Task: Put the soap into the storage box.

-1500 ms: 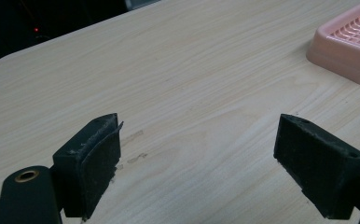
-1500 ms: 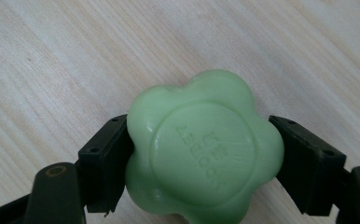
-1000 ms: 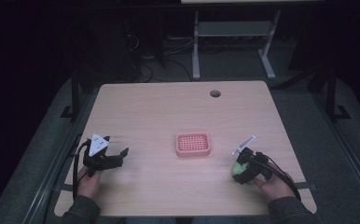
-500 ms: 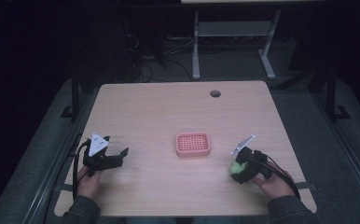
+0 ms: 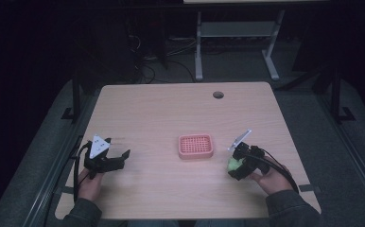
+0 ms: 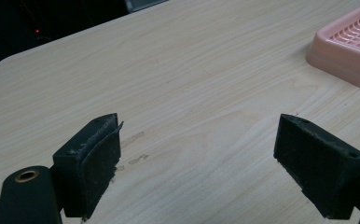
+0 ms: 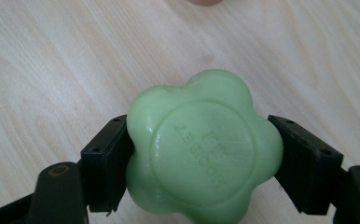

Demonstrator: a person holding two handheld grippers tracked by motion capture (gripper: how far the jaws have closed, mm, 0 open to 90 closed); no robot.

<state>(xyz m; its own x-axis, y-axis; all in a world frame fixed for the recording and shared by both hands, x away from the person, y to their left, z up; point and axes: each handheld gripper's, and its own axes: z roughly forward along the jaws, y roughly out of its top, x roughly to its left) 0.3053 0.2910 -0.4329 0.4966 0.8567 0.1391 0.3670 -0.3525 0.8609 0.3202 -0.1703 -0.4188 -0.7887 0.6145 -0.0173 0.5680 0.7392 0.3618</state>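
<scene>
A pink slatted soap dish (image 5: 196,146) sits on the wooden table (image 5: 171,113) near its middle front; its corner (image 6: 350,46) shows in the left gripper view. My right gripper (image 5: 234,165) is shut on a green flower-shaped soap (image 7: 201,149), held low over the table just right of the dish; the soap (image 5: 234,164) shows as a pale green lump. My left gripper (image 5: 118,158) rests open at the front left, its jaws wide apart over bare wood (image 6: 197,154) with nothing between them.
A round dark cable hole (image 5: 218,94) lies near the table's far right edge. Beyond the table stand a metal frame (image 5: 237,42) and cables on a dark floor. Bare wood spreads between the two grippers and behind the dish.
The right gripper with the green soap has shifted slightly. The left gripper and the dish have not moved.
</scene>
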